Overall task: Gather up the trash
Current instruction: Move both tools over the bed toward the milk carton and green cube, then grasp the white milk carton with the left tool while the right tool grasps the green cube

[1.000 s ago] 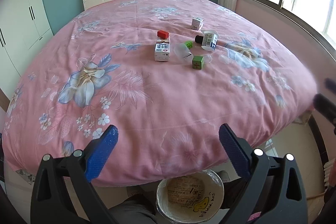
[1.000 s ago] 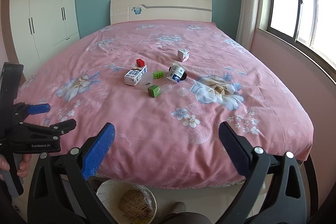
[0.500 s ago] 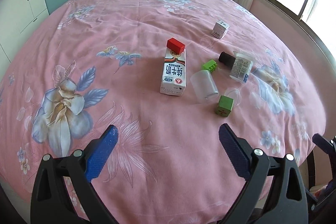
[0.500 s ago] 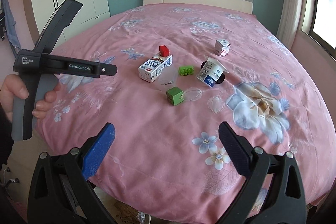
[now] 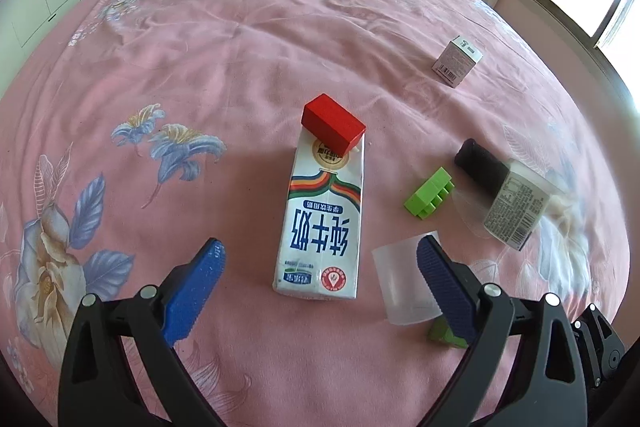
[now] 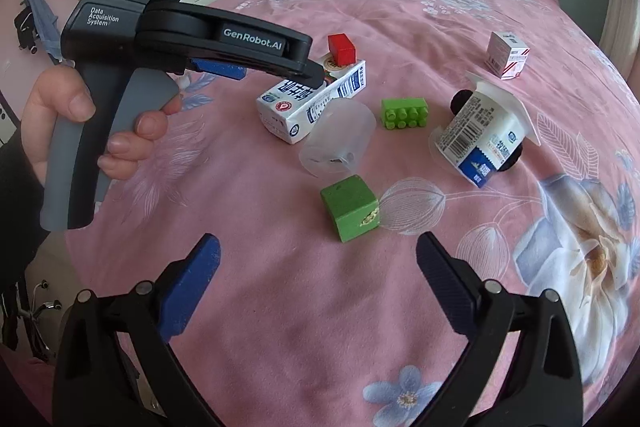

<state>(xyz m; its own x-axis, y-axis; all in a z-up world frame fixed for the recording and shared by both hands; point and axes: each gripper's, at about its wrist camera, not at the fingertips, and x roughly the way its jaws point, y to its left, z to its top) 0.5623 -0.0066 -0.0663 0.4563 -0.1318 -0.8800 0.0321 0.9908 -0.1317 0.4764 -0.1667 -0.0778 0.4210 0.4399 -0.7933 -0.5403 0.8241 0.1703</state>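
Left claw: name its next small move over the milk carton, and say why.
Probably ease the left claw forward and down until its open fingers straddle the milk carton, then close. The carton lies flat on the bedspread, centred between the fingers and nearest to them. A red block sits at its far end and a clear cup is close by the right finger, so go in straight.
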